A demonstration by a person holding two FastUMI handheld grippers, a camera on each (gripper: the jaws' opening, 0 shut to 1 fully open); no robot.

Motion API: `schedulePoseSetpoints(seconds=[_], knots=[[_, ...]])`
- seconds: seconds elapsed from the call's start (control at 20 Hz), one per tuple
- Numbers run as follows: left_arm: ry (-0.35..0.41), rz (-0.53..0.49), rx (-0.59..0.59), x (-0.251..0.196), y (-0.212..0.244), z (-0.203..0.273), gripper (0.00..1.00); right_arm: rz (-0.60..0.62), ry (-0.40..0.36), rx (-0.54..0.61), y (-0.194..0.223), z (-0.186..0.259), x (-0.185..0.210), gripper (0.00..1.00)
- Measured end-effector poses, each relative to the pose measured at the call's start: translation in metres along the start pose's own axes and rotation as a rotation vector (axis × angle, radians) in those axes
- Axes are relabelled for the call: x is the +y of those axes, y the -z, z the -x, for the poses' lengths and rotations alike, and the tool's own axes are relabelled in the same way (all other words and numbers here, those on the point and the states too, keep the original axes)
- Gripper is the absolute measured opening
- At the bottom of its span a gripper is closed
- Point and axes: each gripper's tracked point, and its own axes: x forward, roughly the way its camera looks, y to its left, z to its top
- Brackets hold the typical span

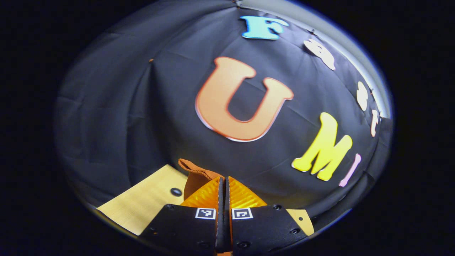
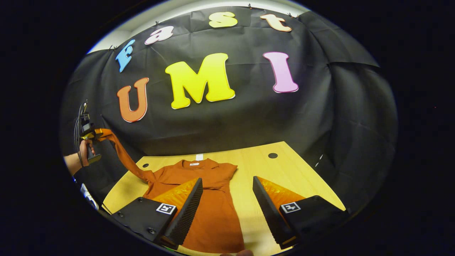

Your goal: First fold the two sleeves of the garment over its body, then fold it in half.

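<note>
Off the tabletop's left edge, a sleeve is being held aloft by the left gripper, its fingers pinched tight on the cuff, probably so it can be swung over the body. The garment is lying flat near the tabletop's middle. Above it, the right gripper is being held wide open, grasping nothing.

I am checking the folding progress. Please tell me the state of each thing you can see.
Garment: lying flat on the table, not folded in half.
One sleeve: lifted off the table, stretched up to the left tool.
Other sleeve: folded over the body.
Left tool: shut on the sleeve cuff.
Right tool: open, holding nothing, above the garment.
</note>
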Motion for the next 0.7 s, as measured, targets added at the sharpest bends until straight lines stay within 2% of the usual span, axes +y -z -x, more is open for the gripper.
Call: schedulePoseSetpoints(seconds=[0.1, 0.15, 0.4, 0.55, 0.7], knots=[[0.078, -0.028, 0.019, -0.046, 0.001, -0.018, 0.03, -0.01, 0.025, -0.005, -0.001, 0.005, -0.013, 0.89], [0.141, -0.065, 0.038, -0.087, 0.014, -0.035, 0.03, -0.021, 0.053, -0.018, -0.007, 0.01, -0.028, 0.91], [0.288, -0.137, 0.147, -0.175, 0.079, -0.06, 0.03, -0.011, 0.128, -0.052, -0.019, 0.029, -0.064, 0.91], [0.355, -0.159, 0.222, -0.223, 0.132, -0.068, 0.03, 0.003, 0.17, -0.047, -0.023, 0.037, -0.087, 0.91], [0.405, -0.205, 0.343, -0.255, 0.221, -0.075, 0.03, 0.011, 0.225, -0.052, -0.025, 0.052, -0.114, 0.91]])
